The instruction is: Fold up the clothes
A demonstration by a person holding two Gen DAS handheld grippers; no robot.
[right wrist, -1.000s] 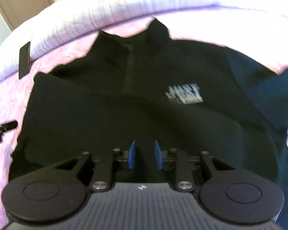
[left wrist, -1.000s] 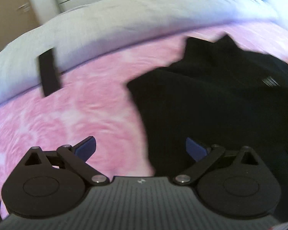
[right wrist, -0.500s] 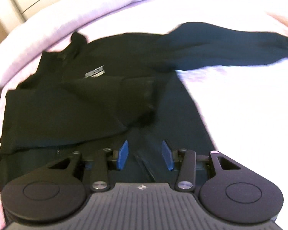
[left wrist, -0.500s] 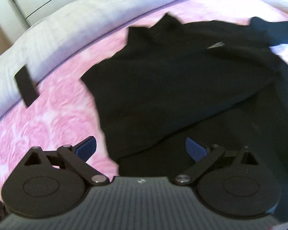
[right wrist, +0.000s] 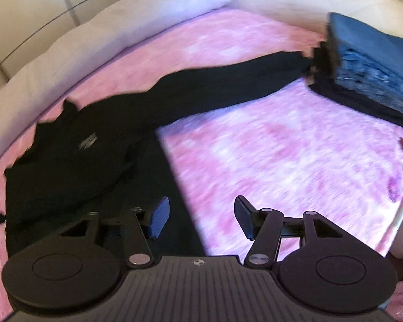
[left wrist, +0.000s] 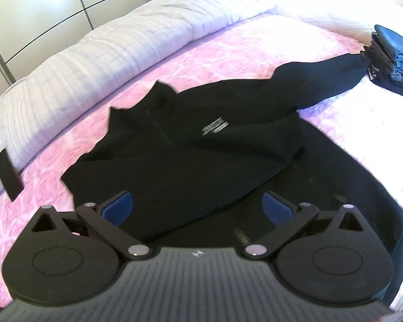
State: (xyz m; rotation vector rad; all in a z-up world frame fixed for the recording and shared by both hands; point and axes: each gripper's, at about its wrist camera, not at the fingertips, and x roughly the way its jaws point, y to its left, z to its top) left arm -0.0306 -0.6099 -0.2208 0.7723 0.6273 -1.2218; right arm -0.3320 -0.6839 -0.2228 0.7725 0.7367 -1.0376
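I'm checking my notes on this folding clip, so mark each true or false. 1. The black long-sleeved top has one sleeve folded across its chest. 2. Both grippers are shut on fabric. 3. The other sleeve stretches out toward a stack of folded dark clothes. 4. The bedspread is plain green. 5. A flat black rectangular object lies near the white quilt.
1. True: on the black long-sleeved top, one sleeve lies folded across the chest.
2. False: the left gripper and the right gripper both stand open, holding nothing.
3. True: the outstretched sleeve reaches the stack of folded dark clothes.
4. False: the bedspread is pink and patterned.
5. True: the flat black rectangular object lies at the edge of the white quilt.
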